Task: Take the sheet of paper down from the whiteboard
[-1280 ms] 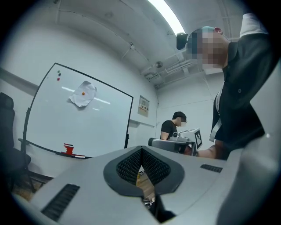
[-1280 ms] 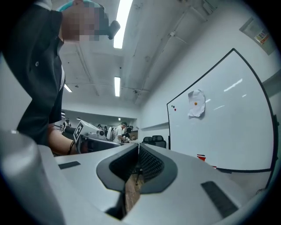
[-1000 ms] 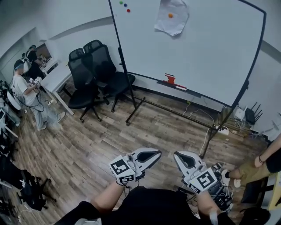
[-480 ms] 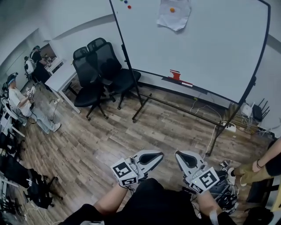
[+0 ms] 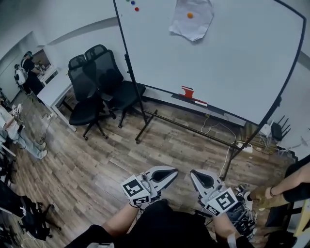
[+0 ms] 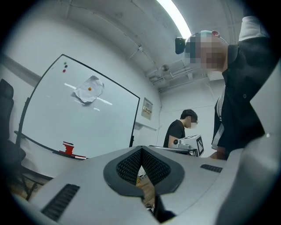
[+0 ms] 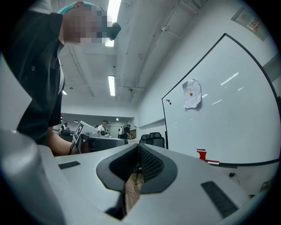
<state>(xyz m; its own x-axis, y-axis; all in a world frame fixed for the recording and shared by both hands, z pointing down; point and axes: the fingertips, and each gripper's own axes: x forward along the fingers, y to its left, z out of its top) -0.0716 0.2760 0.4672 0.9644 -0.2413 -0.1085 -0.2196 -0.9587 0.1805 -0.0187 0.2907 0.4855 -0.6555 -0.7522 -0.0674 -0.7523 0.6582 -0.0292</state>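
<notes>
A crumpled white sheet of paper (image 5: 191,20) hangs high on the whiteboard (image 5: 227,63), pinned by an orange magnet (image 5: 190,15). It also shows far off in the left gripper view as the paper (image 6: 89,89) and in the right gripper view as the paper (image 7: 192,93). My left gripper (image 5: 167,173) and right gripper (image 5: 195,176) are held low, close to the body, well short of the board. Both point toward it. Both left gripper (image 6: 141,149) and right gripper (image 7: 138,147) have their jaws shut with nothing between them.
Two black office chairs (image 5: 97,82) stand left of the board's frame. A red eraser (image 5: 188,91) lies on the board's tray. Cables and a power strip (image 5: 244,147) lie by the stand's right leg. A person (image 5: 286,184) stands at the right; others sit at desks far left.
The head view has shifted as the person moved across the wooden floor; chairs and board slid a little leftward. Both grippers stay shut and low in front of the body.
</notes>
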